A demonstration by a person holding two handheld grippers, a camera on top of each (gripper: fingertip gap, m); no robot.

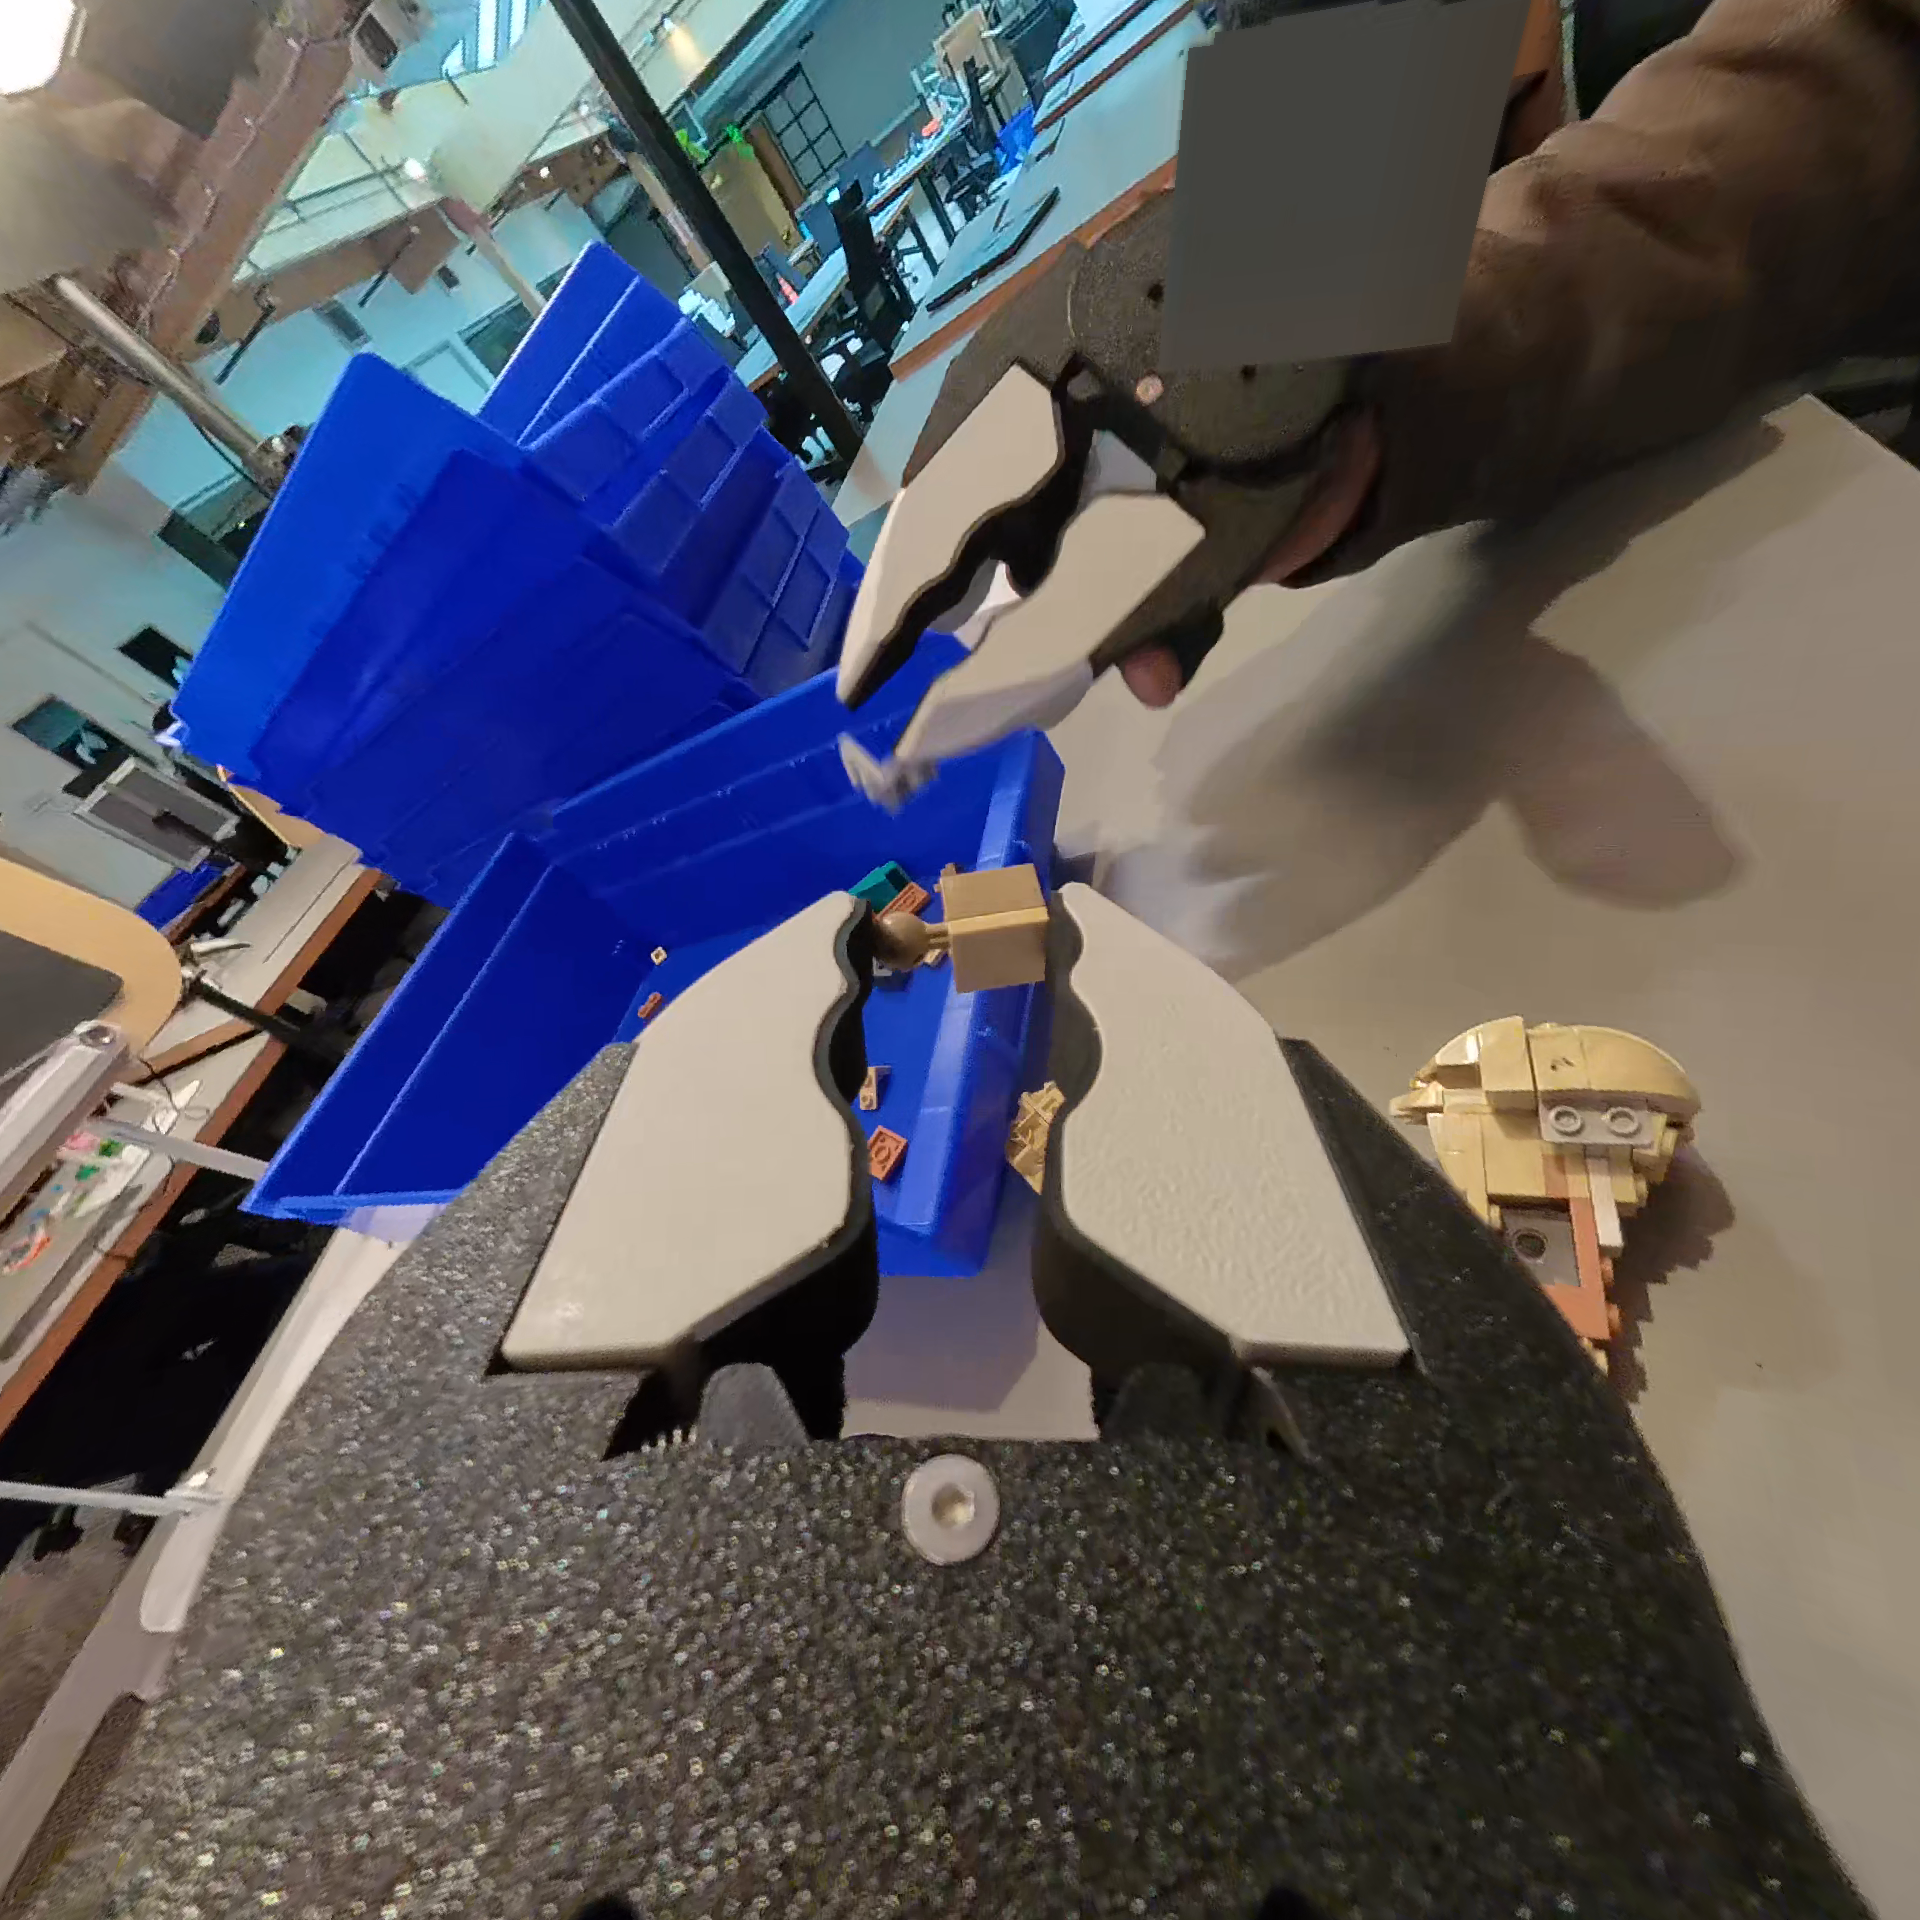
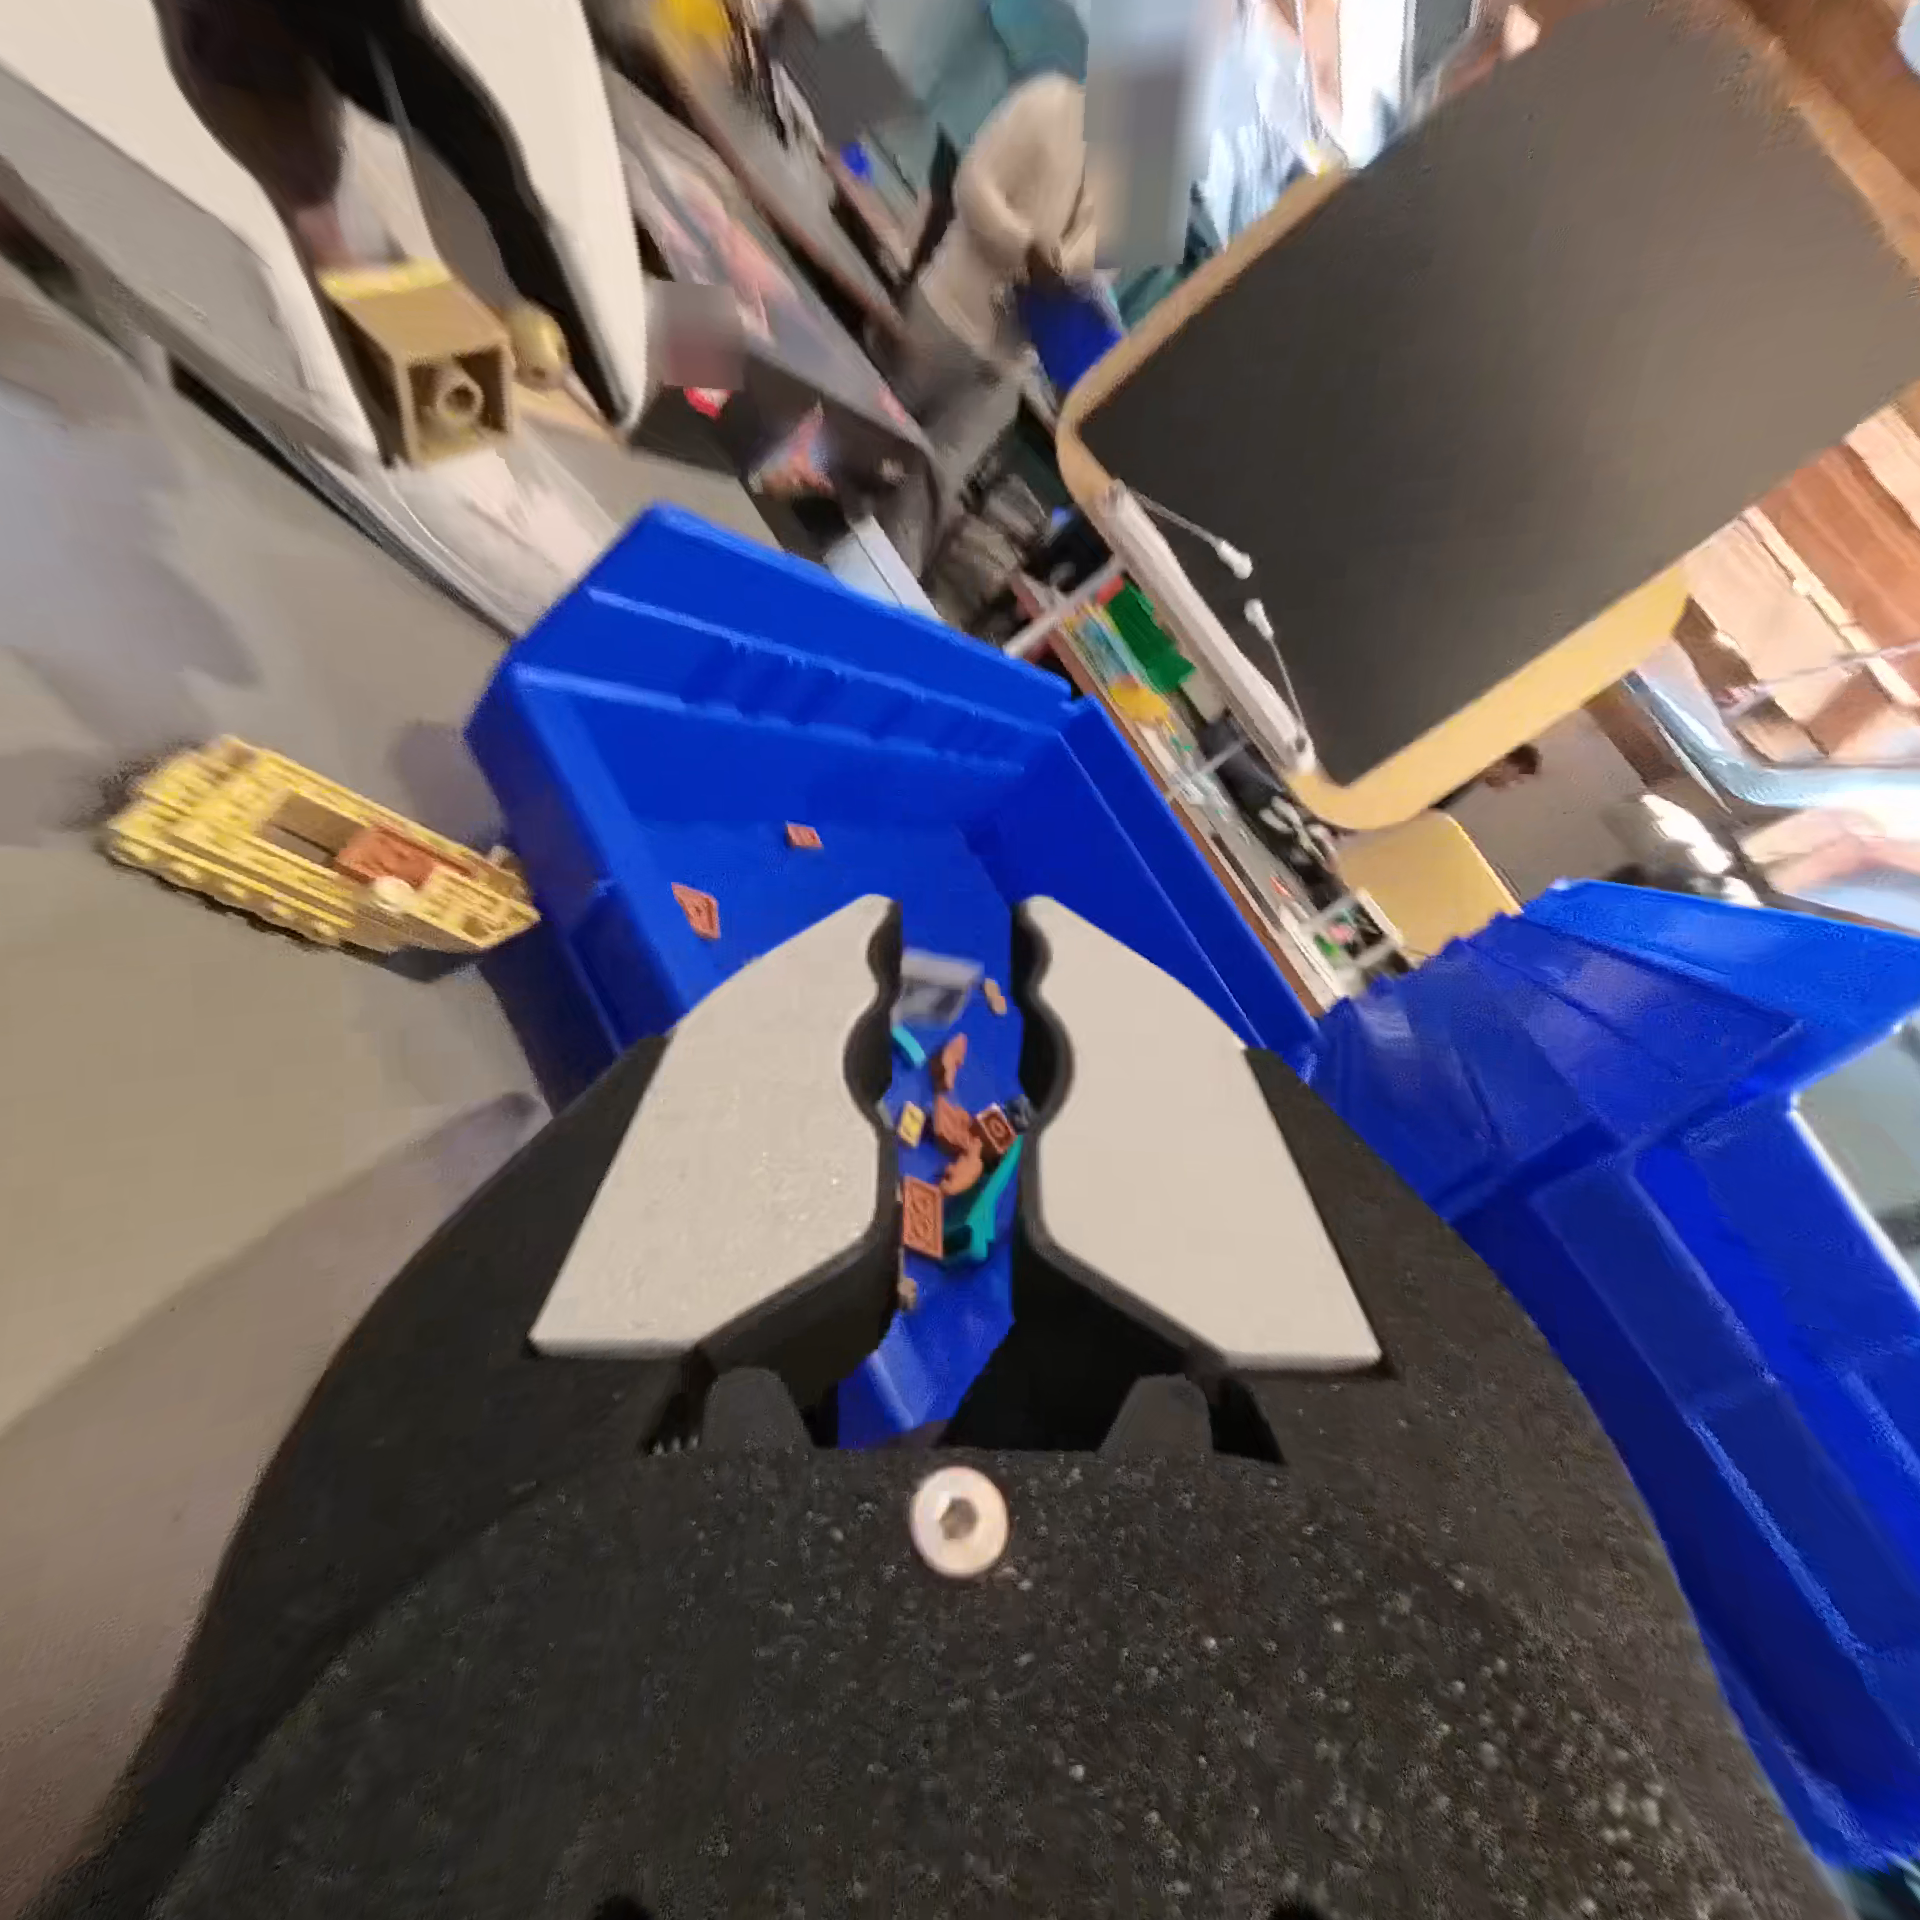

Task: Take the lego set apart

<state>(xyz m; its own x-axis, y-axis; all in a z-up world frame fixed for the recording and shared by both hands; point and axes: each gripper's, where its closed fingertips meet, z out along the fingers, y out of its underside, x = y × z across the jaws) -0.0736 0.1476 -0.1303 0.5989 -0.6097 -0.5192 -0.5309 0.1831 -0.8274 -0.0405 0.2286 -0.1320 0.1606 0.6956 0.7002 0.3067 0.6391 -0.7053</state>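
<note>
My left gripper [image 1: 961,914] is shut on a tan brick with a ball joint [image 1: 992,925]; the ball presses on one pad and the block on the other. It holds the brick above the rim of a blue bin [image 1: 727,821]. The right wrist view shows the same brick [image 2: 436,374] at the top left. My right gripper [image 2: 956,925] is open over the bin [image 2: 790,717]. A small blurred grey piece [image 2: 935,987] lies between its fingertips, with a gap to the right pad. In the left wrist view this gripper [image 1: 883,717] hangs over the bin with the grey piece [image 1: 881,774] at its tips.
Several small brown and teal pieces [image 2: 935,1174] lie on the bin floor. A tan brick model [image 1: 1548,1132] lies on the grey table beside the bin and also shows in the right wrist view [image 2: 312,852]. Stacked blue bins [image 1: 520,582] stand behind. The grippers' ends are close to 9 cm from one another.
</note>
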